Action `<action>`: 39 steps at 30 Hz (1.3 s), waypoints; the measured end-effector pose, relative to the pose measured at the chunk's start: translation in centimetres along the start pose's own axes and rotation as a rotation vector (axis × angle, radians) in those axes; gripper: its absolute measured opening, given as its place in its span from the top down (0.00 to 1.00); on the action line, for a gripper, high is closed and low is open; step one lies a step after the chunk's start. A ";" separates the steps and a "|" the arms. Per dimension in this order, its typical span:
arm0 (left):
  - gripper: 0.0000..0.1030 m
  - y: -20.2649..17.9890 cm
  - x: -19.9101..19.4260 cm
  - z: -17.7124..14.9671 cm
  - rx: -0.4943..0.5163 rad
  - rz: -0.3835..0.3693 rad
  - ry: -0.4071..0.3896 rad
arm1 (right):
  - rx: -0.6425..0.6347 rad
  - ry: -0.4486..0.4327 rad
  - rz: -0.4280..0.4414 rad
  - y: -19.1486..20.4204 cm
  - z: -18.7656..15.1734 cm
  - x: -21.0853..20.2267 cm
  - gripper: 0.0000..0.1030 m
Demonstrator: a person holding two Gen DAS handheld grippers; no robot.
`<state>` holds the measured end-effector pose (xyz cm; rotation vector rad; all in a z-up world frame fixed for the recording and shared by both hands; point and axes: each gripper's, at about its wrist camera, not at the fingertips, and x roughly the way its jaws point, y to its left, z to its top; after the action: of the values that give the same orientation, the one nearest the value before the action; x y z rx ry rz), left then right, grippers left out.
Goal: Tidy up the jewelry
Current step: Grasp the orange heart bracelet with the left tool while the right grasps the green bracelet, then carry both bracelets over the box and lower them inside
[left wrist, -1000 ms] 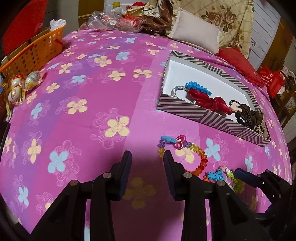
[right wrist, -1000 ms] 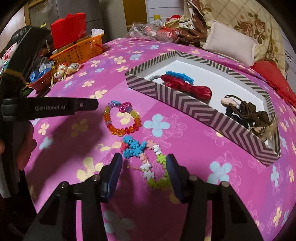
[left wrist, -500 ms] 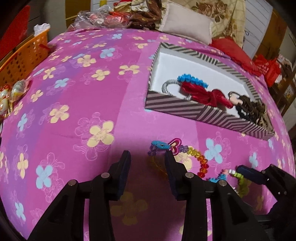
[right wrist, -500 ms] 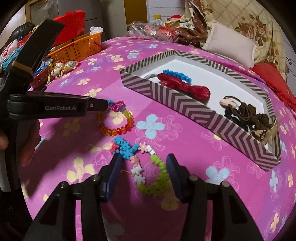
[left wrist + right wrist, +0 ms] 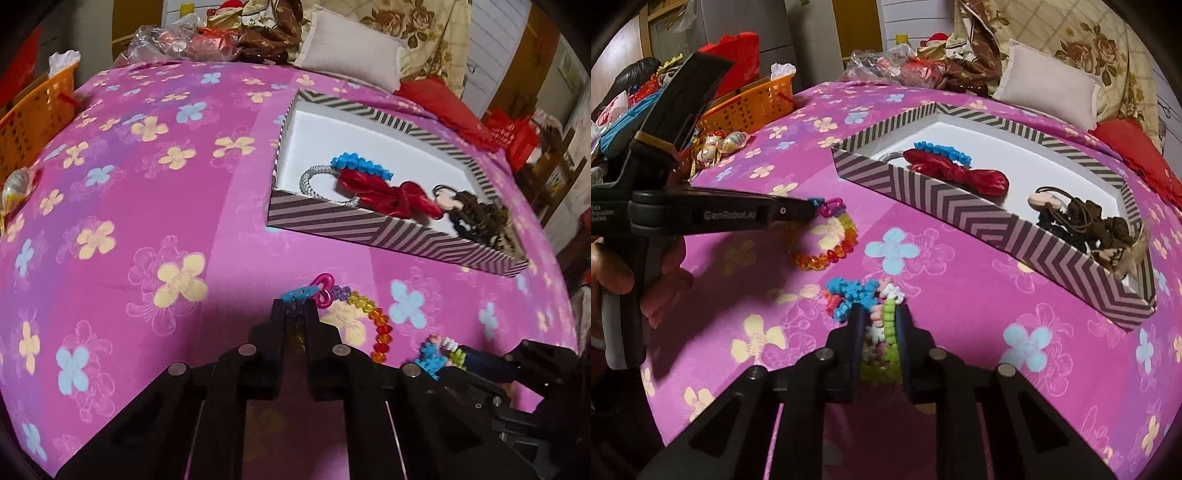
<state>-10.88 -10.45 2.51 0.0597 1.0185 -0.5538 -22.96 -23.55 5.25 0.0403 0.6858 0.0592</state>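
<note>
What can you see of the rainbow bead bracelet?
The bracelet is a loop of clear faceted beads, plastic by the look, running purple, yellow and orange to red, with a pink heart charm and a blue charm at one end. It lies flat on the pink floral bedspread, in front of the striped box and apart from it. The left gripper is shut on it beside the charms.

Left hand-held gripper: matte black, white "GenRobot.AI" lettering, silver rivets; bare-skinned hand on grip.

Dim, warm indoor light; dark shadow pools on the bedspread below the box; fisheye bends edges, corners black.
</note>
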 end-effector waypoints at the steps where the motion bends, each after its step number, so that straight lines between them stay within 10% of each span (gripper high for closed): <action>1: 0.98 -0.1 -0.4 -0.1 0.003 0.000 -0.008 | 0.001 -0.005 0.005 0.1 0.1 -0.2 0.91; 39: 0.98 -5.1 -10.5 2.8 0.089 -0.051 -0.208 | 0.031 -0.211 -0.060 -1.8 3.3 -9.7 0.94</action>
<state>-15.25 -11.36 13.68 0.0535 0.7944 -0.6381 -28.27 -26.05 13.82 0.0545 0.4763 -0.0134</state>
